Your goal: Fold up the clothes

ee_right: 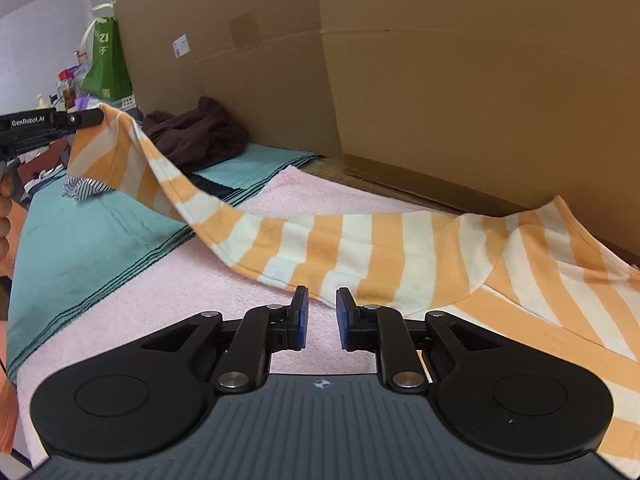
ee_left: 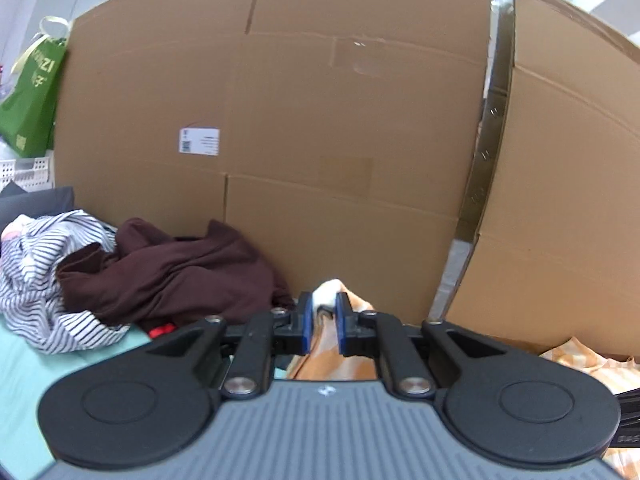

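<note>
An orange and white striped garment (ee_right: 360, 248) lies partly on a pink towel (ee_right: 168, 312), one end lifted up to the left. My left gripper (ee_left: 323, 320) is shut on that lifted corner (ee_left: 326, 294); the right wrist view shows the same gripper (ee_right: 86, 118) holding the cloth in the air. My right gripper (ee_right: 322, 316) hovers low over the pink towel, just short of the garment's near hem. Its jaws stand apart with nothing between them.
Large cardboard boxes (ee_left: 320, 120) wall off the back. A dark brown garment (ee_left: 176, 268) and a black-and-white striped one (ee_left: 40, 272) are piled at the left on teal cloth (ee_right: 92, 232). A green bag (ee_left: 32, 92) stands behind. A person's hand (ee_right: 5, 216) is at the left edge.
</note>
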### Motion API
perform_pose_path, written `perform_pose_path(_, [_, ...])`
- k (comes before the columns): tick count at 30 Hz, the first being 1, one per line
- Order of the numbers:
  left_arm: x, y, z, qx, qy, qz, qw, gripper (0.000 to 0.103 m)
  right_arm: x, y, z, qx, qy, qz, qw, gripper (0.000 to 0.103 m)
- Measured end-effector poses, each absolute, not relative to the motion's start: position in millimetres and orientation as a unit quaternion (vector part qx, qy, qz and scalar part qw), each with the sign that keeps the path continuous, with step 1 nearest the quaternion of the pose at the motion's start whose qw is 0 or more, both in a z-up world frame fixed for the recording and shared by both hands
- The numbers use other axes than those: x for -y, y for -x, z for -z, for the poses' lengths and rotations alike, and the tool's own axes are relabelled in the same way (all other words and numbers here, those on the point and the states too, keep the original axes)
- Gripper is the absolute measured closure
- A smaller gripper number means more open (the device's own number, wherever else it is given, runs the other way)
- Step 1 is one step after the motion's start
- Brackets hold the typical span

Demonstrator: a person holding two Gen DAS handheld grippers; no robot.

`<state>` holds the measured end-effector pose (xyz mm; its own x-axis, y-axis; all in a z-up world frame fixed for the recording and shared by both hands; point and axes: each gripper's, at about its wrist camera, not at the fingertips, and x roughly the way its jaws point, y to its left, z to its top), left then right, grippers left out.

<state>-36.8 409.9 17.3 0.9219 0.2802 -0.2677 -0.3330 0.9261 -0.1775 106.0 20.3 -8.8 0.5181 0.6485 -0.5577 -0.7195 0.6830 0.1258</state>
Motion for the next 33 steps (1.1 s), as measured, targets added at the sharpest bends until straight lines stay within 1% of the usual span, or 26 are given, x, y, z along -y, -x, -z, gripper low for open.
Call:
perform_pose_path(3, [-392,17,-20,-0.121,0.094,-0.124,0.98,0.095,-5,-103,6,-0.289,0.046,-0.384,0.875,0.081])
perform_pose_path(7, [-344,-12,-24,-0.115,0.031,-0.053,0.991,0.095,17,-103,4,-0.28,0.038,-0.373,0.884,0.08])
perform_pose_path(11, [-298,-40,-20,-0.13,0.004,0.015,0.991,0.094,36,-113,6,-0.274,0.011,-0.365,0.89,0.08])
perform_pose_path(16, [-248,-66,-9,-0.148,-0.018,0.083,0.985,0.094,68,-124,13,-0.266,-0.053,-0.356,0.894,0.08])
perform_pose_path(22, [-193,-91,6,-0.175,-0.074,0.15,0.97,0.094,105,-146,26,-0.269,-0.153,-0.315,0.897,0.08])
perform_pose_path(25, [-177,-97,13,-0.187,-0.1,0.171,0.962,0.093,119,-153,28,-0.269,-0.167,-0.264,0.911,0.08])
perform_pose_path(26, [-176,-94,13,-0.187,-0.102,0.17,0.962,0.092,124,-155,28,-0.27,-0.18,-0.256,0.911,0.079])
perform_pose_path(27, [-176,-92,13,-0.186,-0.103,0.169,0.962,0.087,128,-156,28,-0.271,-0.193,-0.248,0.91,0.078])
perform_pose_path(28, [-176,-89,14,-0.186,-0.105,0.168,0.962,0.078,132,-158,28,-0.272,-0.207,-0.24,0.909,0.077])
perform_pose_path(30, [-175,-84,15,-0.186,-0.109,0.166,0.962,0.074,136,-162,30,-0.279,-0.223,-0.241,0.902,0.076])
perform_pose_path(33, [-173,-76,16,-0.185,-0.115,0.163,0.962,0.073,140,-165,30,-0.284,-0.239,-0.247,0.895,0.076])
